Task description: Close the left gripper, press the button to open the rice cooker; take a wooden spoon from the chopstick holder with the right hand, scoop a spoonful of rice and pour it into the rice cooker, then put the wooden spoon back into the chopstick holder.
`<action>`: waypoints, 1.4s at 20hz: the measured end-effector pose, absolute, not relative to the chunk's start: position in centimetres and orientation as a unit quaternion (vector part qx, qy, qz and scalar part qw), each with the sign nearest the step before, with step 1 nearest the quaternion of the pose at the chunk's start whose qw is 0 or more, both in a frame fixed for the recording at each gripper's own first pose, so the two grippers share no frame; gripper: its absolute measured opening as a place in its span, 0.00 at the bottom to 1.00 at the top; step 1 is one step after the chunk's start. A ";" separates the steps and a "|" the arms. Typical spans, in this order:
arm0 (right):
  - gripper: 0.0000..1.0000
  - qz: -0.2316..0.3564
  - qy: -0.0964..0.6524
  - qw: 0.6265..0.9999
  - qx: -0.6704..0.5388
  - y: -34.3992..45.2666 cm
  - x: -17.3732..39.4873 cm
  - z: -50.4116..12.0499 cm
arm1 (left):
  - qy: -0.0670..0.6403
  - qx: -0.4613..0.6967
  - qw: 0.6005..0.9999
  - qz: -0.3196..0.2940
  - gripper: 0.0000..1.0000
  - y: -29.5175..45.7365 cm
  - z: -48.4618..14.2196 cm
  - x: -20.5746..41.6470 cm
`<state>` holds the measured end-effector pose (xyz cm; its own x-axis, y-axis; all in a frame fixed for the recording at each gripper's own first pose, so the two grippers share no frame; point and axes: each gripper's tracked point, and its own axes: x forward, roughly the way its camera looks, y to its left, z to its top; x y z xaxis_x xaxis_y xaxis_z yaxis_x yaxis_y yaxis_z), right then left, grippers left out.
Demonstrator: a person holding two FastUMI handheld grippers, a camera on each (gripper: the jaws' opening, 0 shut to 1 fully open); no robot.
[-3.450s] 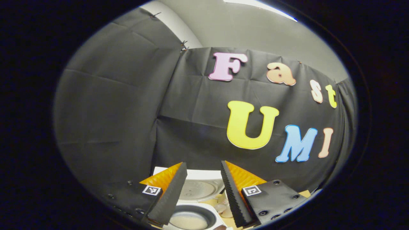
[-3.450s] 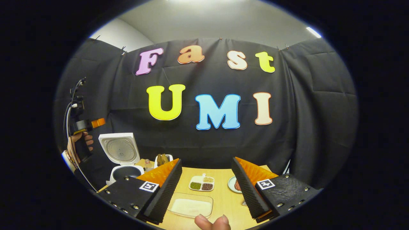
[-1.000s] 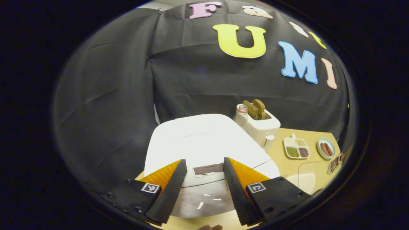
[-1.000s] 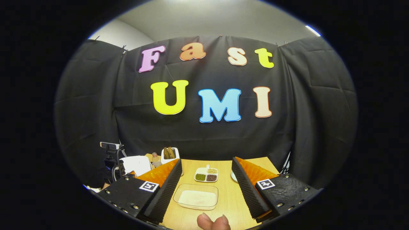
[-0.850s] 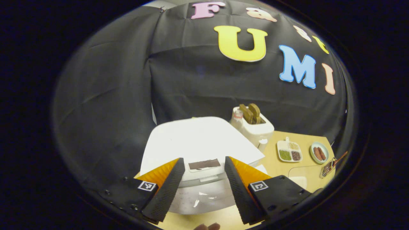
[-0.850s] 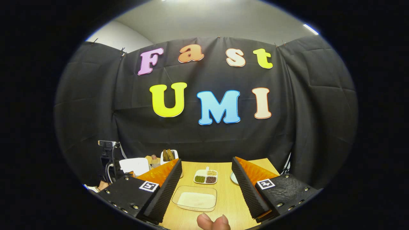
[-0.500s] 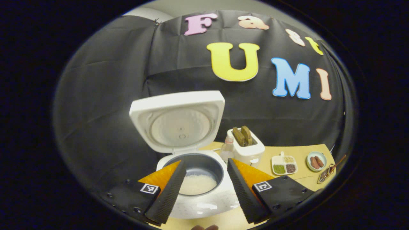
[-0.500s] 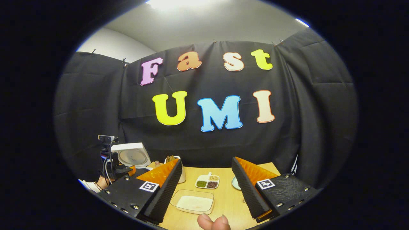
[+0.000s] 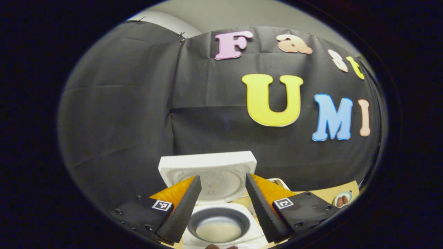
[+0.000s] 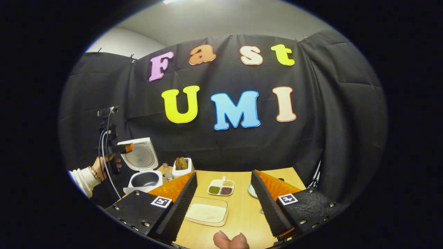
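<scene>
The white rice cooker (image 9: 221, 238) stands with its lid (image 9: 207, 164) raised upright, and its dark inner pot (image 9: 218, 226) holds some white rice. My left gripper (image 9: 222, 177) hovers above and in front of the pot, open, with nothing between its fingers. In the right gripper view the cooker (image 10: 143, 178) sits at the table's far left, and a hand holds the left gripper (image 10: 126, 148) above it. Right of the cooker, the white chopstick holder (image 10: 182, 170) carries wooden spoons (image 10: 180, 162). My right gripper (image 10: 223, 174) is open over a clear tray of rice (image 10: 206, 211).
A divided dish of beans (image 10: 221, 188) and a small plate (image 10: 252, 191) lie behind the rice tray on the wooden table (image 10: 242, 214). A small bottle (image 10: 166, 169) stands between cooker and holder. A thumb (image 10: 230, 240) shows at the bottom edge. A plate of sausages (image 9: 342, 200) sits far right.
The cooker lid, closed one second ago, has sprung open. My left gripper has since risen and tilted upward away from the cooker. The right gripper has barely moved.
</scene>
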<state>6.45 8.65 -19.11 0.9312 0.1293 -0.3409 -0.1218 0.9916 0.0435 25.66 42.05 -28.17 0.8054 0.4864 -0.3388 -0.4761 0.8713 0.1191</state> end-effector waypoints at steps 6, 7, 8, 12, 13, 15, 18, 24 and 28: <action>0.96 0.065 0.181 0.981 -0.029 13.0 7.2 -20.0 | 0.186 0.024 0.942 0.278 0.89 48.6 -28.7 31.9; 0.96 0.067 0.187 0.980 -0.027 13.6 7.2 -20.4 | 0.193 0.015 0.940 0.280 0.89 49.0 -29.6 32.0; 0.96 0.067 0.192 0.979 -0.027 14.0 7.2 -20.8 | 0.192 0.007 0.940 0.283 0.91 49.6 -30.2 32.2; 0.96 0.075 0.204 0.976 -0.027 15.6 7.4 -21.4 | 0.193 0.015 0.940 0.281 0.86 49.5 -30.4 33.2; 0.96 0.078 0.203 0.976 -0.028 15.8 7.4 -21.3 | 0.197 0.014 0.942 0.272 0.92 49.1 -30.3 33.9; 0.96 0.080 0.198 0.976 -0.038 15.9 7.5 -21.0 | 0.180 0.026 0.947 0.266 0.87 48.8 -29.0 34.9; 0.96 0.082 0.200 0.976 -0.028 15.8 7.1 -21.1 | 0.212 0.015 0.939 0.269 0.88 48.6 -31.1 34.8; 0.96 0.077 0.210 0.975 -0.012 14.0 6.1 -21.9 | 0.225 -0.002 0.933 0.280 0.93 46.9 -31.2 32.6; 0.96 0.080 0.212 0.974 -0.006 12.7 5.6 -22.0 | 0.219 0.008 0.934 0.281 0.92 43.7 -31.6 28.8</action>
